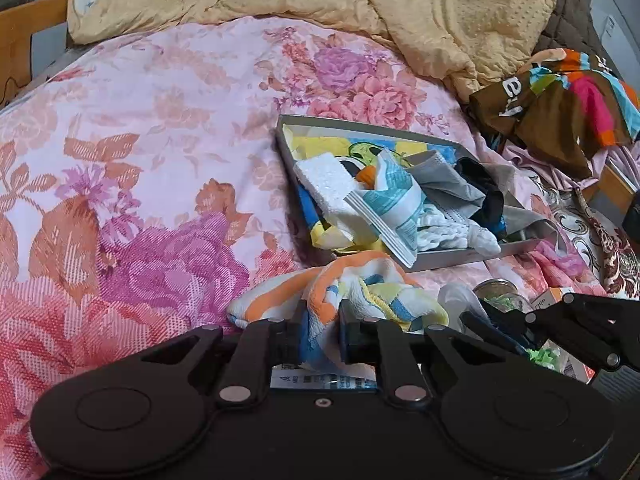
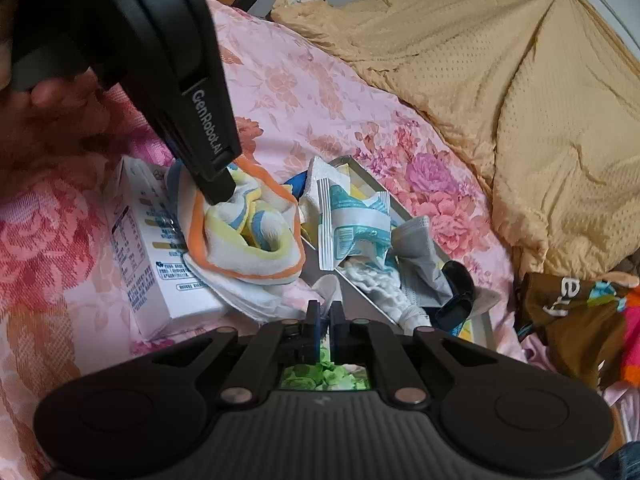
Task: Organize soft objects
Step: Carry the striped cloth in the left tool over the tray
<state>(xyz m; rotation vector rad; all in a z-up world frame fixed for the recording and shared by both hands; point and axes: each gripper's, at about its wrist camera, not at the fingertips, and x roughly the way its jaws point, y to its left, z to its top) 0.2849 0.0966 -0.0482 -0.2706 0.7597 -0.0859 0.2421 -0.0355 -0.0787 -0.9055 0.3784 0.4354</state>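
across the bed lay a pink floral sheet (image 1: 152, 168), with a tan quilt (image 1: 360, 4) bunched at its far side. on the sheet sat a shallow grey tray (image 1: 452, 258) holding a foam block (image 1: 324, 176), a printed packet (image 2: 352, 224), a grey mask (image 2: 420, 256) and dark cloth. near its front edge the left gripper (image 1: 320, 330) pinched an orange-edged towel (image 1: 340, 292). its casing read "genrobot.ai". the right gripper (image 2: 324, 316) was closed, fingers nearly touching; whether it held anything was unclear.

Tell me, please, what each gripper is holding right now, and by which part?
The left gripper pinches the striped towel by a bunched fold near its orange edge. The right gripper is nearly closed; whether it grips anything cannot be told.
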